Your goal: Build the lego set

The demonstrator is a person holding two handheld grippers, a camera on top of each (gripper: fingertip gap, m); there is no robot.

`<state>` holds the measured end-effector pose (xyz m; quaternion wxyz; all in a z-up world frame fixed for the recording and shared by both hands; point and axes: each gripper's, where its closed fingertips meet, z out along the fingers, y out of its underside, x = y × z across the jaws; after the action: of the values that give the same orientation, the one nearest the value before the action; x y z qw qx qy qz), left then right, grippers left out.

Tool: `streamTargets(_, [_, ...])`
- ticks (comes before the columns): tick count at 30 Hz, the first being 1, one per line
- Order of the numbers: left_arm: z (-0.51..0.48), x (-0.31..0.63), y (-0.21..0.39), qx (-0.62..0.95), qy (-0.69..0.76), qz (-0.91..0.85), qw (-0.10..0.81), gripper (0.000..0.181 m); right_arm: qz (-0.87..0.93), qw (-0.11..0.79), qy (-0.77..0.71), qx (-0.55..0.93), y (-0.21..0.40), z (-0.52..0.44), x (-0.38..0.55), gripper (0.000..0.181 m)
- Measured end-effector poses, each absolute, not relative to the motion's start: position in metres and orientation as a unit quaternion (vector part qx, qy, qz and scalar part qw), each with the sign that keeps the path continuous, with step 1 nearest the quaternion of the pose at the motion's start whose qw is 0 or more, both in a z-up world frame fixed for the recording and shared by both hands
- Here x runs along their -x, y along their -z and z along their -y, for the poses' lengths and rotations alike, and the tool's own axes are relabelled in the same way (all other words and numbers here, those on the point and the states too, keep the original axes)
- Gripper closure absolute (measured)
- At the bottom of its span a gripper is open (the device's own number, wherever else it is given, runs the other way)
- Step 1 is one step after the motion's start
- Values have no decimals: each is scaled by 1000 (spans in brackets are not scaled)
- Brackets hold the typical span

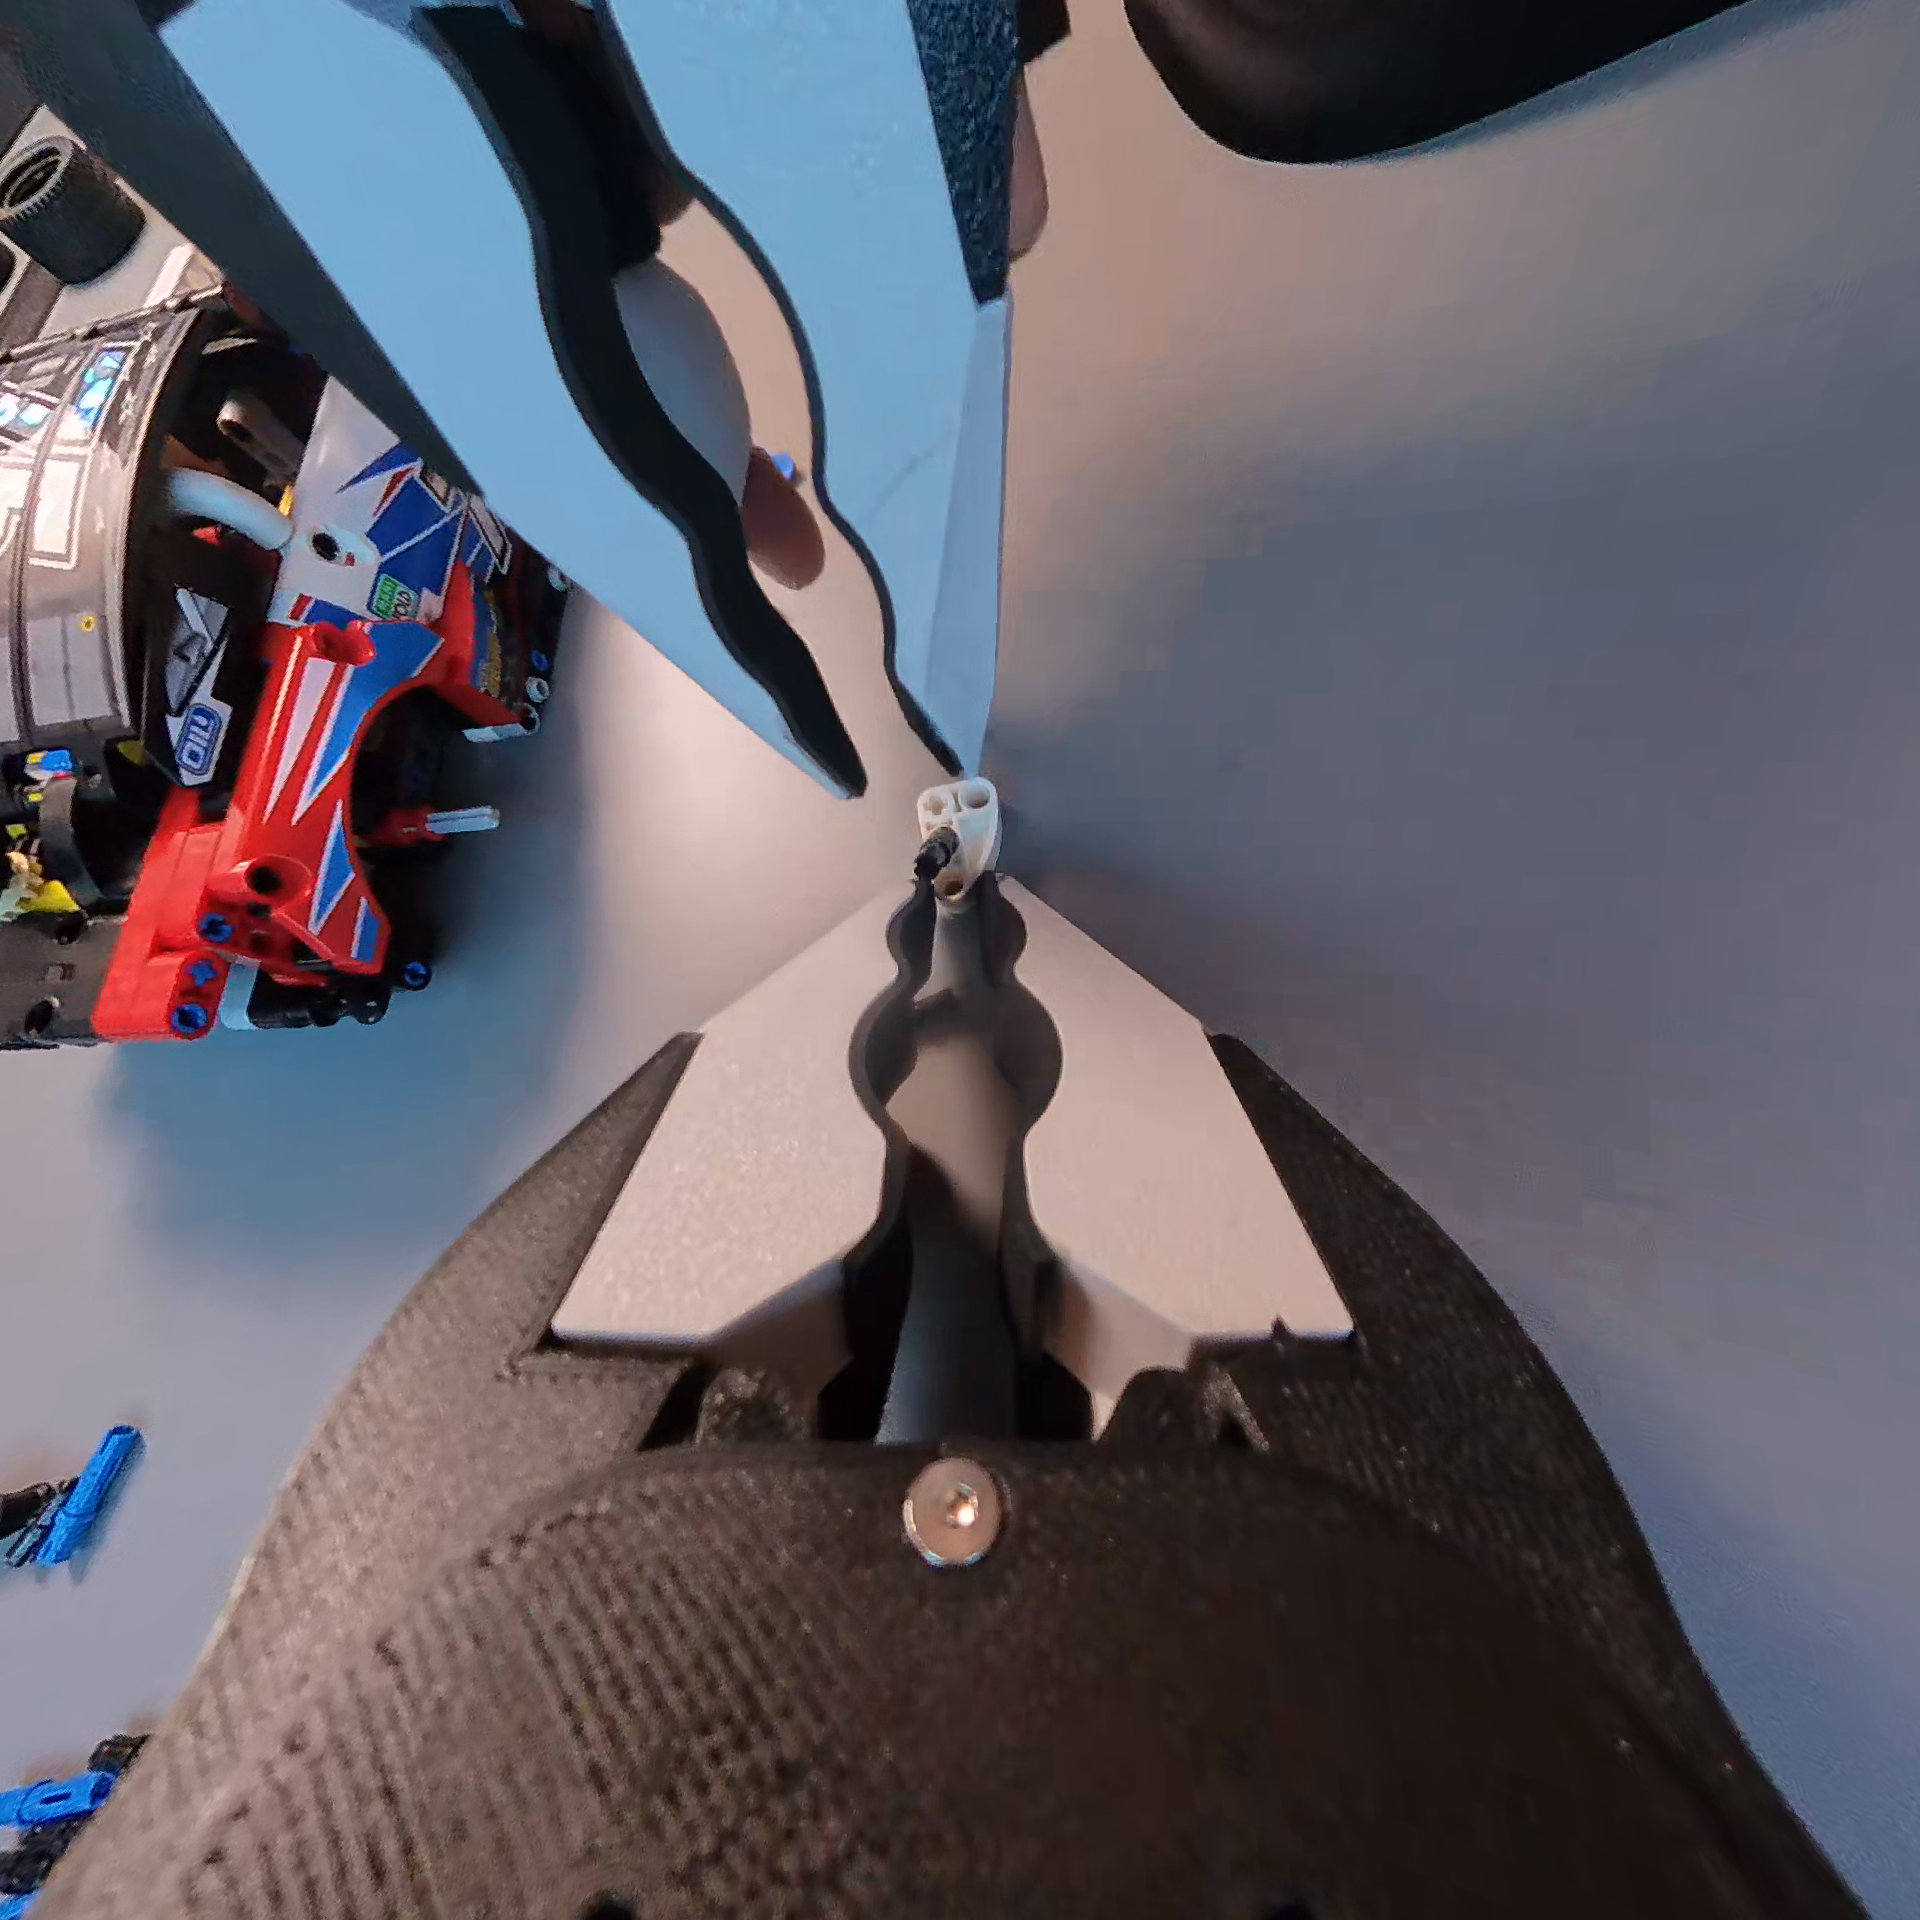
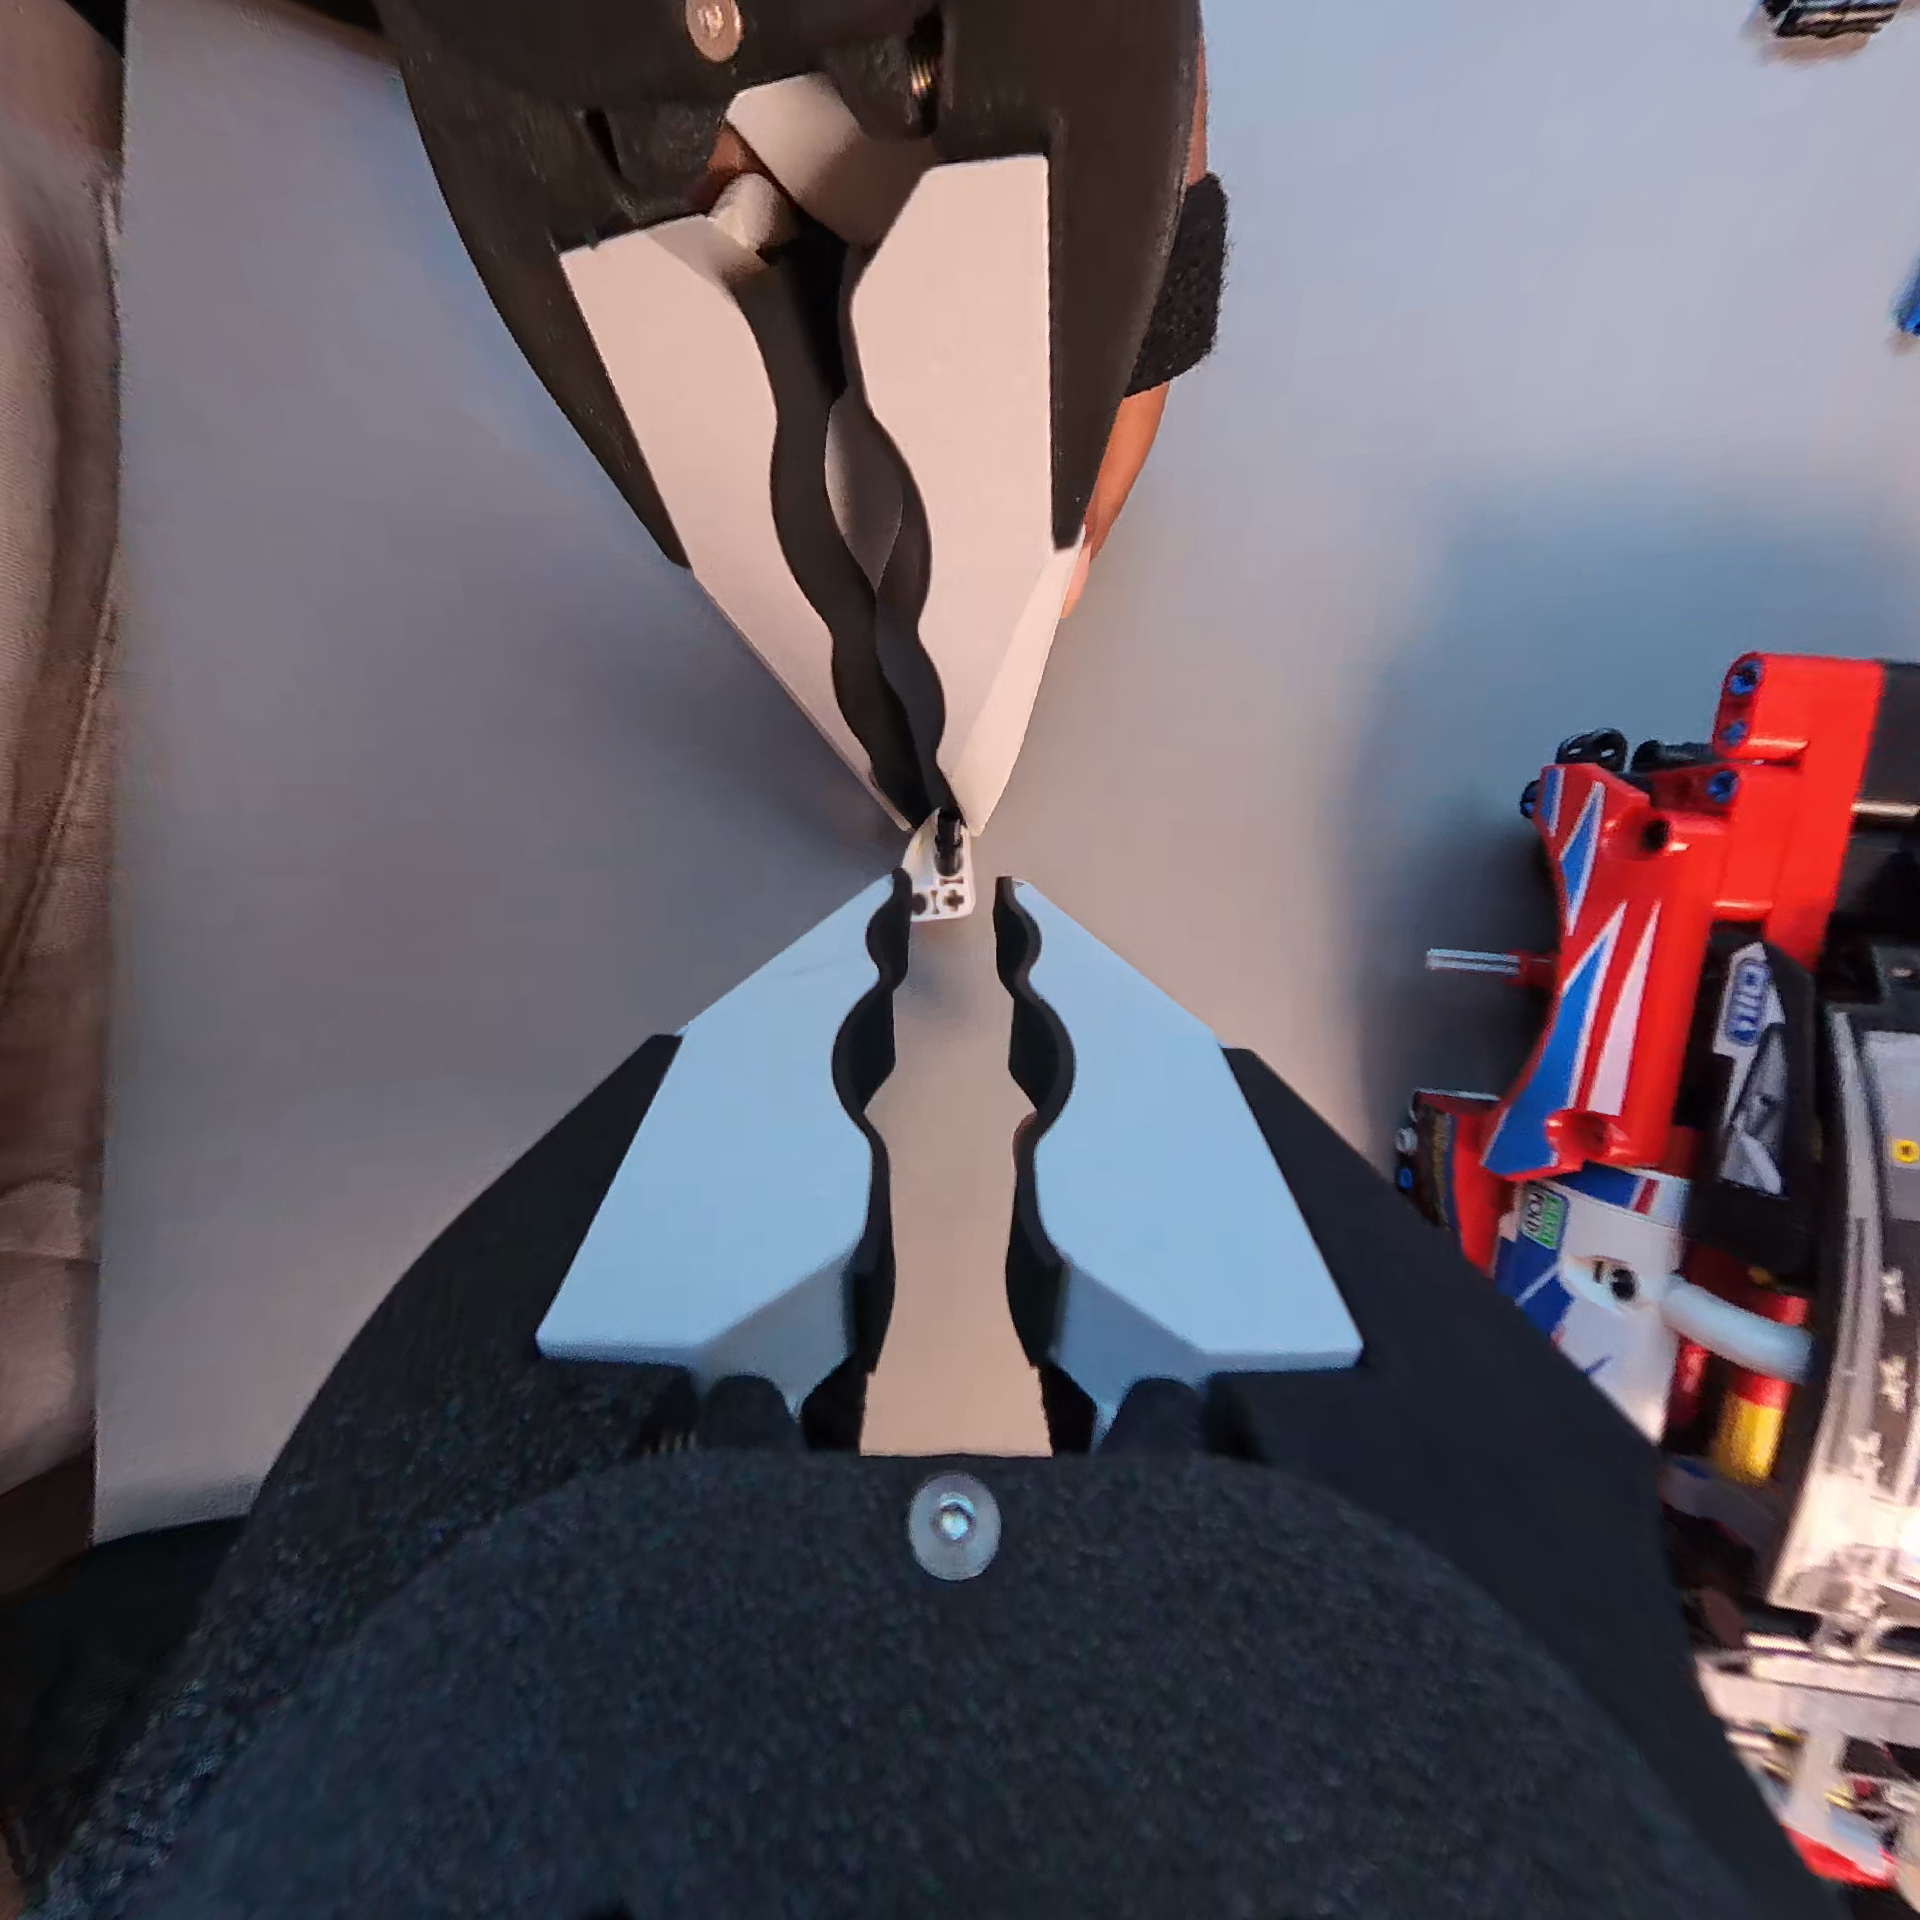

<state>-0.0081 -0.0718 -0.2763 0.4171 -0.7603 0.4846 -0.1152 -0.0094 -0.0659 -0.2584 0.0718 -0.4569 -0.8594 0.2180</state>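
A small white connector point(image 1: 961, 826) with a black pin point(image 1: 932, 854) in it hangs above the grey table. My left gripper point(image 1: 954, 902) is shut on it at its lower end. In the right wrist view the left gripper point(image 2: 935, 821) comes down from above and pinches the pin end of the connector point(image 2: 945, 888). My right gripper point(image 2: 951, 894) is open, with its fingertips on either side of the connector; the left fingertip point(image 2: 896, 904) touches it. In the left wrist view the right gripper point(image 1: 909, 774) reaches in from the top.
A part-built red, blue and white lego car point(image 1: 291, 779) lies at the left, also at the right in the right wrist view point(image 2: 1662, 987). Loose blue pins point(image 1: 83, 1496) lie at the lower left. A black tyre point(image 1: 62, 208) is at the top left. Only a small space, under 4 cm, lies between the two pairs of fingers.
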Motion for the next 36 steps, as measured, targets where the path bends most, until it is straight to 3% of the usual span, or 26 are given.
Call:
streamTargets(15, [72, 8, 276, 760, 116, -484, 417, 176, 867, 87, -164, 462, 267, 73, 19, 180])
streamTargets(36, [72, 8, 276, 760, 116, -486, 416, 176, 820, 136, -266, 489, 263, 69, 14, 180])
